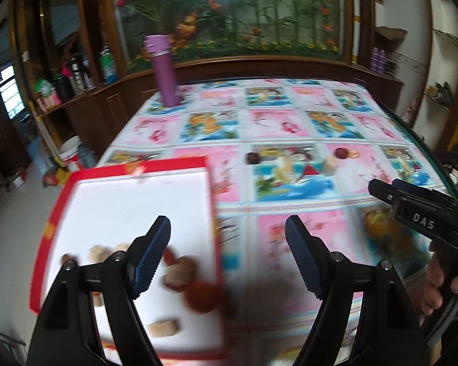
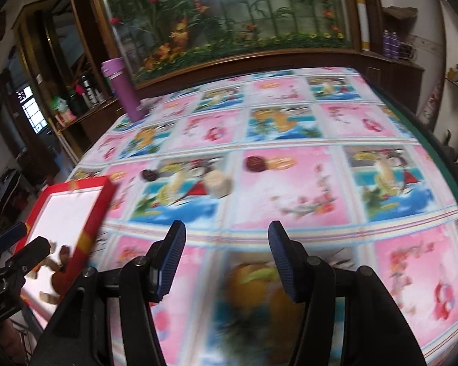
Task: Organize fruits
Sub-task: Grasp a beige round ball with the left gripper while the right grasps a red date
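A red-rimmed white tray (image 1: 131,169) sits at the table's left edge and holds several blurred fruits, among them a red round one (image 1: 203,297) and pale ones (image 1: 165,328). My left gripper (image 1: 227,235) is open and empty, its left finger over the tray's right side. Three loose fruits lie mid-table: a dark one (image 1: 253,157), a dark red one (image 1: 342,152) and a pale one (image 1: 331,165). In the right wrist view they are the dark one (image 2: 149,175), the red one (image 2: 255,162) and the pale one (image 2: 218,183). My right gripper (image 2: 226,241) is open, empty, above the tablecloth short of them.
A purple flask (image 1: 163,67) stands at the table's far left corner. The patterned cloth (image 1: 290,122) covers the table. A wooden cabinet with an aquarium stands behind. Shelves with bottles are at the left. The tray also shows in the right wrist view (image 2: 94,213).
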Available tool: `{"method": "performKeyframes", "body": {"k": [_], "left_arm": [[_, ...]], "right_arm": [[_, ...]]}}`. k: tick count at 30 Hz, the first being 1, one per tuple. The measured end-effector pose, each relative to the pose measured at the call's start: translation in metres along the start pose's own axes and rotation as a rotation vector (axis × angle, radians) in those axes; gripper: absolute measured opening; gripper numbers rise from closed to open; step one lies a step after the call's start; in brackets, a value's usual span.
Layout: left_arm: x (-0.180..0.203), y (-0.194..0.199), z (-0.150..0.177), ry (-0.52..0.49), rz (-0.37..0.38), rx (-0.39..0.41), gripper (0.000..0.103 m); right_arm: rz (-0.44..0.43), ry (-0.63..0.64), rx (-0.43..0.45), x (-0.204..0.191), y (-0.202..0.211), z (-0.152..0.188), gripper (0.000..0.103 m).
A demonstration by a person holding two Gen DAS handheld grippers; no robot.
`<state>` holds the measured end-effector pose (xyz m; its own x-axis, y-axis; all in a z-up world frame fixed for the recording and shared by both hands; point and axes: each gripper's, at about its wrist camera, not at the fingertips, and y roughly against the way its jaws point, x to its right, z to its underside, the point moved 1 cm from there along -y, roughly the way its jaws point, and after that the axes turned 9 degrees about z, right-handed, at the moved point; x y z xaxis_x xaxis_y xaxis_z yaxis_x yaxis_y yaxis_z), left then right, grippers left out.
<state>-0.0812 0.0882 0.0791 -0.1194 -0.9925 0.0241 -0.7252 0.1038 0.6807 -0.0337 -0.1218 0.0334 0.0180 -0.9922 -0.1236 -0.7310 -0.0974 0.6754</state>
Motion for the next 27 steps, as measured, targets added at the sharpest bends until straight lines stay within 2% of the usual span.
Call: {"method": "performKeyframes", "body": {"k": [8,14,24,27], "left_arm": [[0.039,-0.045,-0.027,-0.025,0.020,-0.044,0.078],[0.059,-0.068,-0.032,-0.046,0.046,-0.090,0.078],[0.065,-0.085,-0.039,-0.051,0.069,-0.136,0.078],[0.070,-0.091,-0.043,-0.067,0.068,-0.141,0.078]], "right_arm": [[0.050,0.054,-0.013,0.021,-0.020,-0.019,0.056],[0.021,0.132,-0.052,0.020,-0.054,-0.039,0.056],[-0.031,0.123,-0.133,0.020,-0.103,-0.063,0.044],[-0.019,0.141,-0.135,0.014,-0.109,-0.063,0.043]]}}
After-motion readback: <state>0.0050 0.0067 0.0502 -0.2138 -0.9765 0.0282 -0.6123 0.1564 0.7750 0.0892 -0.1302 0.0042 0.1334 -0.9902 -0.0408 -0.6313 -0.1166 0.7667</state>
